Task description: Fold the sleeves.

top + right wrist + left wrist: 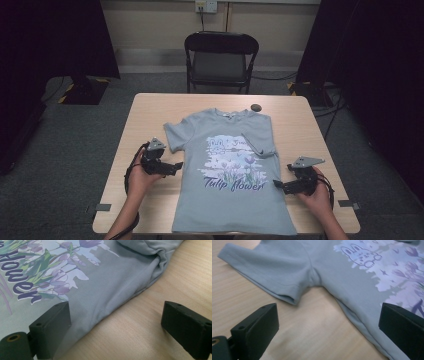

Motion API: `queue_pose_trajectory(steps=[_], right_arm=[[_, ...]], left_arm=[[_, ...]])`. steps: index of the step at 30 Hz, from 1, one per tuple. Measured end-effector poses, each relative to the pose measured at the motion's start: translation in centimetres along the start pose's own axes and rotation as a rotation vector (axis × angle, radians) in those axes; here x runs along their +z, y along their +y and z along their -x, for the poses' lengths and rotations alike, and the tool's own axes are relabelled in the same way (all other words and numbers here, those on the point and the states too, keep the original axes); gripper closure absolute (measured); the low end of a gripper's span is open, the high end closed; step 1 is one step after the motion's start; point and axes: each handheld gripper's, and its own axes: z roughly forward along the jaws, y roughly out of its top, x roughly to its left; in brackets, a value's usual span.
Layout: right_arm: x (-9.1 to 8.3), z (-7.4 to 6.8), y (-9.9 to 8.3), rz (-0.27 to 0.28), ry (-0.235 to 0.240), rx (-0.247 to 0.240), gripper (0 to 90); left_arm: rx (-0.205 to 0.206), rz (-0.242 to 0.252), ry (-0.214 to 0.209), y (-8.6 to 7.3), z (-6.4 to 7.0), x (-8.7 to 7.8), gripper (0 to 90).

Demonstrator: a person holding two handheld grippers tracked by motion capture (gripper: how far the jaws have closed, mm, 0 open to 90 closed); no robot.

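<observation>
Shirt (230,170) hem cut off, right sleeve folded under

Bare surface (150,117) is left free along both sides of the t-shirt (230,200), where the left tongs (176,166) and right tongs (278,186) are held gaping. Far edge is blocked only by a small dark object (256,107) beside the collar.

A T-shirt (227,170) lies flat at the middle of the desk (150,107), collar at the far side, hem at the near edge. The left gripper (176,166) sits just left of it, the right gripper (276,185) just right. A folding chair (220,60) stands beyond the desk's far edge.
</observation>
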Motion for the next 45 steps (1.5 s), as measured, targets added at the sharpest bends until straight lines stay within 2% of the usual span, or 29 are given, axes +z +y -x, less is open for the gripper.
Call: queue_pose_trajectory(steps=[2, 4, 6, 9, 12, 19, 25, 34, 37, 45], right_arm=[[0.0, 0.0, 0.0, 0.0, 0.0, 0.0, 8.1], [0.0, 0.0, 0.0, 0.0, 0.0, 0.0, 8.1], [0.0, 0.0, 0.0, 0.0, 0.0, 0.0, 8.0], [0.0, 0.0, 0.0, 0.0, 0.0, 0.0, 8.1], [0.0, 0.0, 0.0, 0.0, 0.0, 0.0, 8.1], [0.0, 0.0, 0.0, 0.0, 0.0, -0.001, 8.0], [0.0, 0.0, 0.0, 0.0, 0.0, 0.0, 8.0], [0.0, 0.0, 0.0, 0.0, 0.001, -0.001, 8.0], [0.0, 0.0, 0.0, 0.0, 0.001, -0.001, 8.0], [0.0, 0.0, 0.0, 0.0, 0.001, -0.001, 8.0]], left_arm=[[-0.024, 0.014, -0.003, 0.3, -0.5, 0.2, 2.4], [0.004, 0.002, 0.027, 0.7, -0.8, 0.3, 3.0], [-0.033, 0.014, 0.016, 0.8, -1.2, 0.6, 3.1], [-0.036, 0.009, 0.023, 1.0, -1.9, 0.9, 4.6], [-0.071, 0.022, 0.039, 1.0, -2.8, 1.2, 5.9], [-0.111, 0.033, 0.077, 1.2, -4.4, 1.8, 9.9], [-0.094, 0.015, 0.112, 2.0, -4.9, 2.4, 10.4], [-0.101, 0.012, 0.14, 2.8, -5.5, 3.8, 10.6], [-0.092, 0.007, 0.158, 3.1, -5.7, 4.2, 10.6], [-0.111, -0.015, 0.221, 3.3, -6.8, 5.2, 11.8]])
